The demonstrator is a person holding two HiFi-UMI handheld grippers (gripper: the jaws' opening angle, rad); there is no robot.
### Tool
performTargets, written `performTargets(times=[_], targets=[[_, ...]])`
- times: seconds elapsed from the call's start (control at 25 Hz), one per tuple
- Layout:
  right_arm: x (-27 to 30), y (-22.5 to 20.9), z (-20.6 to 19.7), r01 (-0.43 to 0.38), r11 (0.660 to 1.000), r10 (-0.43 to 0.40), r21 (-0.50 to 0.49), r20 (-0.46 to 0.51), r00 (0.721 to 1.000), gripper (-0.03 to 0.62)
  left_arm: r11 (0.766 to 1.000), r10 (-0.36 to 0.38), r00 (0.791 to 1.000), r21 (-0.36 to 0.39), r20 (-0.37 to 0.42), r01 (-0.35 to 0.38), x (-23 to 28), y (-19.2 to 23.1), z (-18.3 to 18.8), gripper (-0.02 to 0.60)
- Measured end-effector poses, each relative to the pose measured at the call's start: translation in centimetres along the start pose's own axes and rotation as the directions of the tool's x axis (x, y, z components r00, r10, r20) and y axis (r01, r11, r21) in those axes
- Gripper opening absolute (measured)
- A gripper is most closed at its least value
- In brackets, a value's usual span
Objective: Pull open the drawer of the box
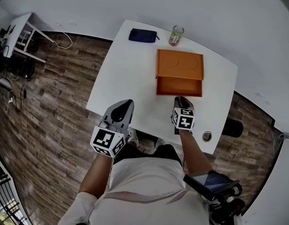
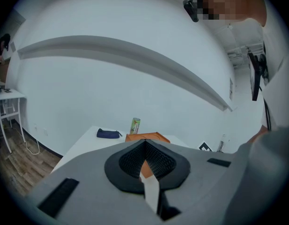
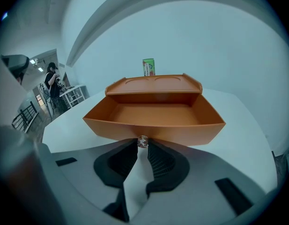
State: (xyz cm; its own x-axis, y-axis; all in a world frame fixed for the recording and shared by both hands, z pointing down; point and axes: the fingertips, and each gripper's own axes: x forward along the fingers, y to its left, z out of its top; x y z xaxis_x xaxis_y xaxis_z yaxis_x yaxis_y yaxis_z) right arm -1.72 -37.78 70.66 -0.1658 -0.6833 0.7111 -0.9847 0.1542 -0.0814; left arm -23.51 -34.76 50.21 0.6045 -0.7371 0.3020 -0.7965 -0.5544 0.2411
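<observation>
An orange box [image 1: 179, 62] stands on the white table [image 1: 121, 78], and its drawer [image 1: 179, 86] is slid out toward me. The right gripper view looks into the bare orange drawer [image 3: 153, 114]. A small clear knob [image 3: 143, 141] on the drawer's front wall sits pinched between the tips of my right gripper [image 3: 143, 145], which is shut on it. From the head view my right gripper [image 1: 181, 99] touches the drawer's front. My left gripper [image 1: 123, 108] hovers at the table's near edge, left of the box, jaws together and holding nothing; its own view shows the left gripper [image 2: 144, 144] with the box [image 2: 146, 136] beyond it.
A dark blue pouch [image 1: 143, 35] and a green can [image 1: 176, 35] stand at the table's far edge behind the box. A round metal grommet [image 1: 207, 136] is set in the near right corner. Another white desk [image 1: 22, 32] stands far left on the wood floor.
</observation>
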Motion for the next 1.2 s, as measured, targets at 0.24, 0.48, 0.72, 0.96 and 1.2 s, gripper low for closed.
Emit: performTargets(times=[0.24, 0.48, 0.72, 0.96, 1.2], targets=[[-2.2, 0.4, -2.2, -0.006, 1.000, 0.006, 0.008, -0.013, 1.000, 0.074, 1.000, -0.022, 1.000, 0.011, -0.006, 0.023, -0.5, -1.4, -0.1, 0.009], [-2.9, 0.3, -2.7, -0.009, 1.000, 0.009, 0.000, -0.006, 1.000, 0.074, 0.999, -0.042, 0.999, 0.023, -0.012, 0.042, -0.7, -2.6, -0.1, 0.009], [-2.8, 0.0, -2.7, -0.015, 1.000, 0.015, -0.012, -0.006, 1.000, 0.074, 0.999, -0.038, 0.999, 0.023, -0.013, 0.038, -1.0, -2.8, -0.3, 0.008], [-2.6, 0.3, -3.0, -0.052, 0.999, 0.052, 0.002, -0.022, 0.998, 0.075, 0.999, -0.030, 1.000, 0.022, -0.007, 0.030, -1.1, -2.7, -0.2, 0.009], [-5.2, -1.1, -2.0, -0.035, 0.999, 0.034, 0.031, 0.039, 0.999, 0.094, 0.999, -0.032, 0.999, 0.031, 0.007, 0.031, -0.7, -3.2, 0.5, 0.008]])
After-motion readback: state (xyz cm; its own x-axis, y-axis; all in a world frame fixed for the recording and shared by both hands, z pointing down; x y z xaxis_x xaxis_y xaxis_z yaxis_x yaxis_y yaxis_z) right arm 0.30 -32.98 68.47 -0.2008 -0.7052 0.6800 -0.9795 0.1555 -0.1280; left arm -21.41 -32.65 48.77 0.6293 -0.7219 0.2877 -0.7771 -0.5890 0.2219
